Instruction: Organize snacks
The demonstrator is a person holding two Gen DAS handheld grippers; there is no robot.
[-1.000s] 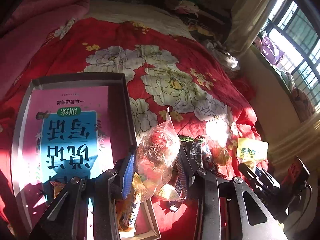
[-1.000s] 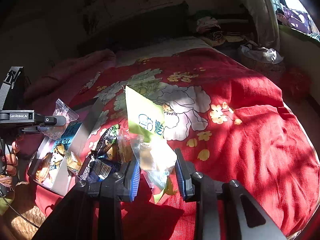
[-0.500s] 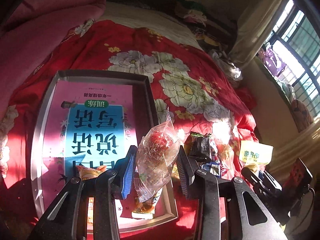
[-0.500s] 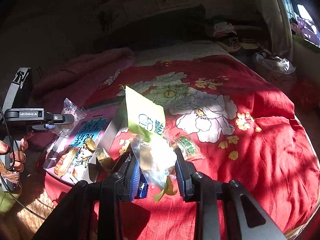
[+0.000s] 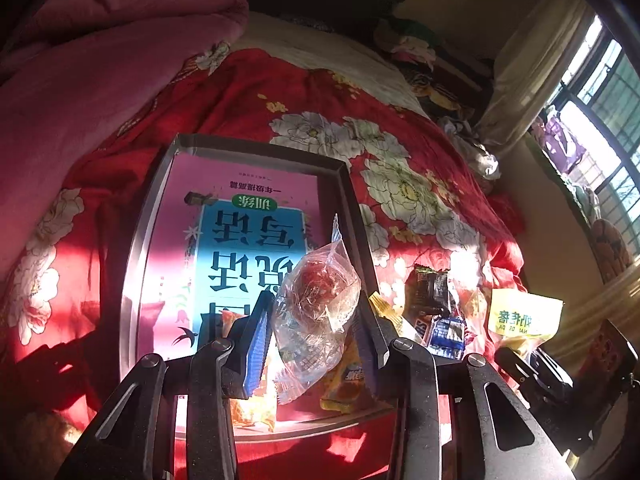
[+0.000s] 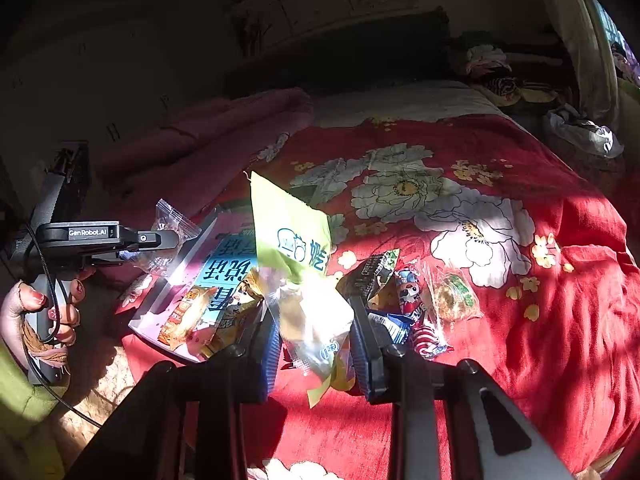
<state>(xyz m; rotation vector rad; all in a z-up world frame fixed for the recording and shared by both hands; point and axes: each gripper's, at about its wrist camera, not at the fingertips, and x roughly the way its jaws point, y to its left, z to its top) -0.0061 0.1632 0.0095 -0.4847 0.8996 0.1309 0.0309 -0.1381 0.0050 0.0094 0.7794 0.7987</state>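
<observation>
1. Holding a clear packet (image 5: 316, 304) with a reddish sweet inside in the left tongs (image 5: 310, 340) — clamped on it, hanging over the tray's (image 5: 152, 216) near right corner.
2. Gripping a yellow-green pouch (image 6: 292, 240) in the right tongs (image 6: 314, 344), pinched on its clear lower end, above the bed (image 6: 560, 320) just beside the tray.
3. Sitting already at the tray's near edge — a couple of orange packets (image 6: 184, 312) on a pink book (image 5: 240, 216).
4. Waiting on the bed by the tray's right edge: a loose pile of wrapped snacks (image 6: 412, 296), seemingly about half the job.
</observation>
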